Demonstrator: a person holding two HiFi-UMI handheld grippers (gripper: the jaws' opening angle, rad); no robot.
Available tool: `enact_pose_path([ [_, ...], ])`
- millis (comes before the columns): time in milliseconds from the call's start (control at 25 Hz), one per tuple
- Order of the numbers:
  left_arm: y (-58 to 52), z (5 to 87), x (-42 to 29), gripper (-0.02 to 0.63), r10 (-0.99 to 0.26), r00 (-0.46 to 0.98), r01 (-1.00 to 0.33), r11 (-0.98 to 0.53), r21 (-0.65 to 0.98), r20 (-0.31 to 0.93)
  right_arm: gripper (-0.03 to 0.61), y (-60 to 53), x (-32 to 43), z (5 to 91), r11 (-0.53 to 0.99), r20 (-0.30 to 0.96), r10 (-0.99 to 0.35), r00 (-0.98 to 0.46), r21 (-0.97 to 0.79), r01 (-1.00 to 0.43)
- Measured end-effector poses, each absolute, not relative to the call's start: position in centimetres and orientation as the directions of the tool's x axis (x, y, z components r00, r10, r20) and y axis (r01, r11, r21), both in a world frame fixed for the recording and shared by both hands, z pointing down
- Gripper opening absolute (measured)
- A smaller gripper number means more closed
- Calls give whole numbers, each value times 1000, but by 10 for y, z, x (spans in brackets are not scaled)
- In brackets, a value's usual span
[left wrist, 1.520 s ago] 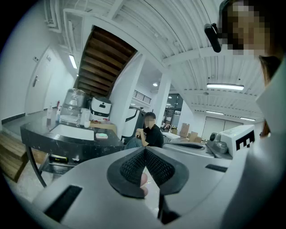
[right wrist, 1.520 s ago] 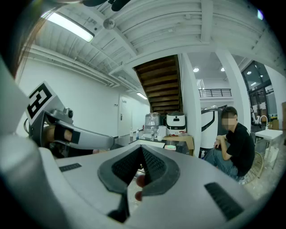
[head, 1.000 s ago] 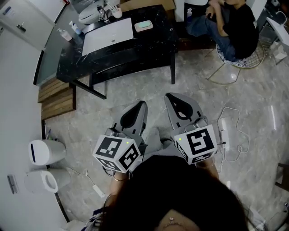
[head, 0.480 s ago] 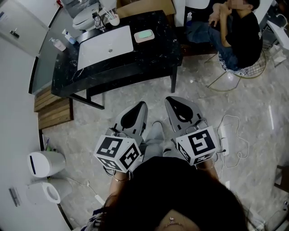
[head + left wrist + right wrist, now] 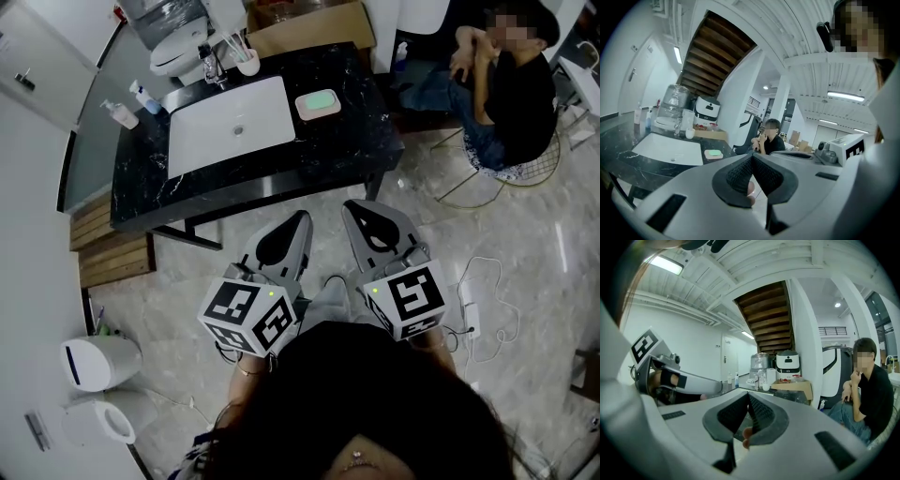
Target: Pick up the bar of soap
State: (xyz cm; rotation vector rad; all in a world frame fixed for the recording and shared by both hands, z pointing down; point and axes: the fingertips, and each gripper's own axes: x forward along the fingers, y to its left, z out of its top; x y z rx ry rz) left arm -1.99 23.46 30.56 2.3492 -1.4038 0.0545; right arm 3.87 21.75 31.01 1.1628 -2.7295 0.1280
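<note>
Nothing grasped yet; your left hand-held gripper [image 5: 300, 221] and right hand-held gripper [image 5: 354, 209] both closed, empty, well short of the tabletop [image 5: 356, 141]; soap [image 5: 319, 100] lies in its dish [image 5: 301, 108] there; approach and grasp remain.

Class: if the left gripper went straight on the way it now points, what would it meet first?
Probably the near edge of the black counter, by the soap dish; nothing shows in between. Height is unclear: the left gripper might pass above it.
</note>
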Motion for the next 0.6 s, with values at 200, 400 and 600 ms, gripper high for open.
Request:
enact_pose_path([
  [200, 211, 310, -36, 6, -828, 507, -845, -423, 327, 239, 8, 196, 25, 307, 686, 171, -712, -681, -35, -727],
  [400, 196, 319, -43, 5, -823, 511, -840, -417, 346, 249, 8, 181, 19, 313, 694, 177, -702, -690, -47, -718],
  [600, 179, 328, -46, 6, -821, 505, -842, -402, 359, 265, 8, 162, 13, 323, 715, 203, -681, -704, -28, -699],
])
